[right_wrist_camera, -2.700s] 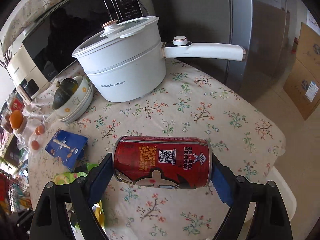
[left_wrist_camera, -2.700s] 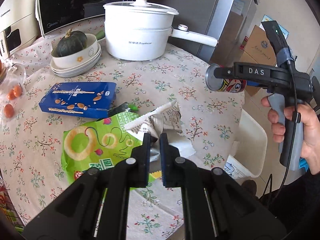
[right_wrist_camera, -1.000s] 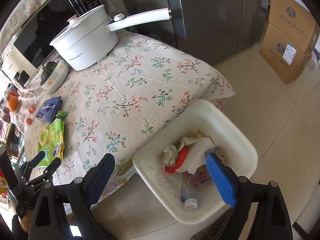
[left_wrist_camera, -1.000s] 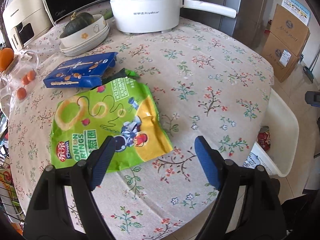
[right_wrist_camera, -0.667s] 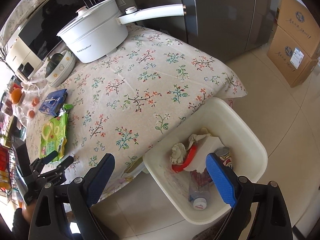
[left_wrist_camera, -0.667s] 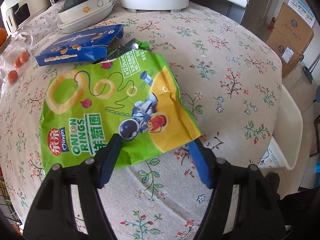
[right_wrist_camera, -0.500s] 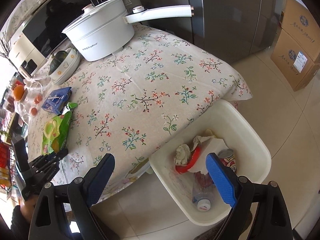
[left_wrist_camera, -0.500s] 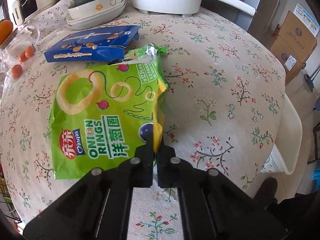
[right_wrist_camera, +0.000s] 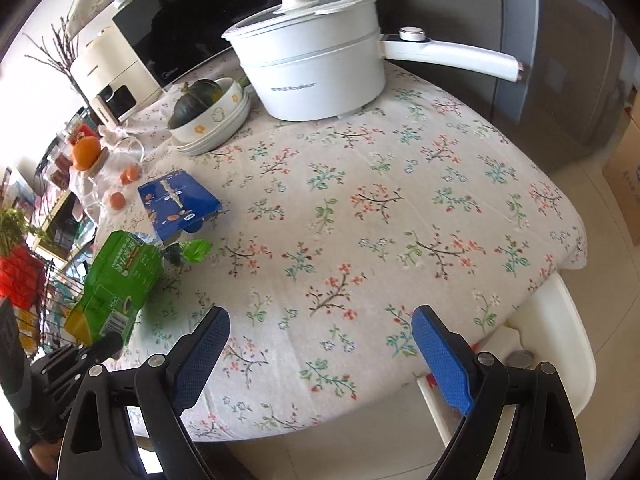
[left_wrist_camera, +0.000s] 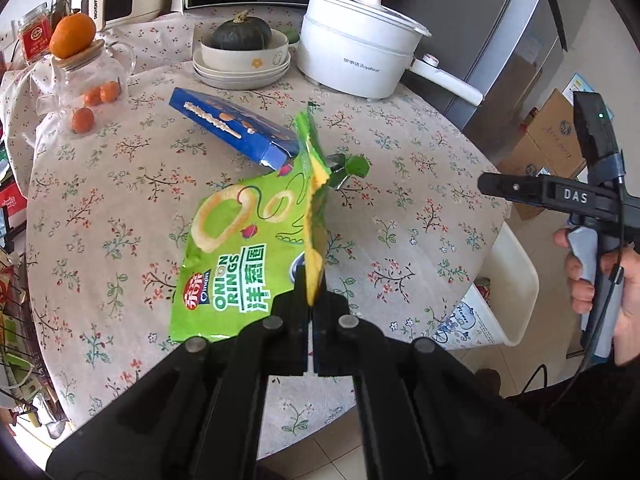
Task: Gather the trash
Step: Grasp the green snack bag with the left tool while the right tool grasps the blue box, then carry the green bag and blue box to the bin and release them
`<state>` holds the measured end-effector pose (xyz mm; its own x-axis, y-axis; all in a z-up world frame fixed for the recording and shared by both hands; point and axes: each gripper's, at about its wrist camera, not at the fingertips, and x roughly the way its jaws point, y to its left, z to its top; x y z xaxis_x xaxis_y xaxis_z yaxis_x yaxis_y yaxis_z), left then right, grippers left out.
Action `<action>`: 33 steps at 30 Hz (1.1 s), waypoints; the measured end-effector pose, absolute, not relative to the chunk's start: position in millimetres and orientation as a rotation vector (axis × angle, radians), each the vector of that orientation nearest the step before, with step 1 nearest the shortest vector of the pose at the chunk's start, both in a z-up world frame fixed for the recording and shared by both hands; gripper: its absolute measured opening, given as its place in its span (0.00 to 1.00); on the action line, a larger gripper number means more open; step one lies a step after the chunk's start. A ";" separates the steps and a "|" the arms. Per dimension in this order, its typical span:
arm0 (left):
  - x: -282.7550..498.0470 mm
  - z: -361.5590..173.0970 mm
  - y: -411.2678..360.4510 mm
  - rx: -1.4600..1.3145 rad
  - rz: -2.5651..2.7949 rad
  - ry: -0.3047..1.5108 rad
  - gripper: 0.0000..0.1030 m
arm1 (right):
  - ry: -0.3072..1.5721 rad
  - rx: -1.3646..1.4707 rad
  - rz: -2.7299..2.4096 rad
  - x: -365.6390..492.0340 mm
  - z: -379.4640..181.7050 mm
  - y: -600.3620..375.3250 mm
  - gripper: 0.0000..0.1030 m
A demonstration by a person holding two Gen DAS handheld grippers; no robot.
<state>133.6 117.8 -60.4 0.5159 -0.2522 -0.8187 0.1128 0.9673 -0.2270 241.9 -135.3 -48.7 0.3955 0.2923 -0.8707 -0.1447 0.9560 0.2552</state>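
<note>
My left gripper (left_wrist_camera: 311,304) is shut on the edge of a green onion-rings bag (left_wrist_camera: 244,248) and holds it tilted up off the floral tablecloth; the bag also shows in the right wrist view (right_wrist_camera: 116,284). A blue snack box (left_wrist_camera: 232,126) lies behind it, seen too in the right wrist view (right_wrist_camera: 178,202). My right gripper (right_wrist_camera: 320,344) is open and empty, over the table's near edge. A white bin (left_wrist_camera: 516,280) stands by the table's right side, with a red can (left_wrist_camera: 482,286) inside.
A white electric pot (left_wrist_camera: 352,60) with a long handle stands at the back, beside stacked bowls holding a dark squash (left_wrist_camera: 240,36). A glass jar (left_wrist_camera: 86,76) with an orange on top and small orange fruits sit left. Cardboard boxes (left_wrist_camera: 552,136) stand on the floor.
My left gripper closed on the bag's edge and lifted it off the table. My right gripper, empty after dropping the can in the bin, moved back over the table edge.
</note>
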 end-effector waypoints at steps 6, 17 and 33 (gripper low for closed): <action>110.3 -36.4 155.9 -0.239 -0.216 0.970 0.01 | 1.097 0.019 0.417 278.3 -46.5 -55.6 0.94; 84.9 -17.0 237.2 -0.291 0.018 0.849 0.01 | 1.154 0.077 0.512 322.2 -81.4 62.2 1.00; 92.4 -36.8 274.6 -0.282 0.123 0.864 0.01 | 1.232 -0.080 0.355 321.5 -153.1 155.5 1.00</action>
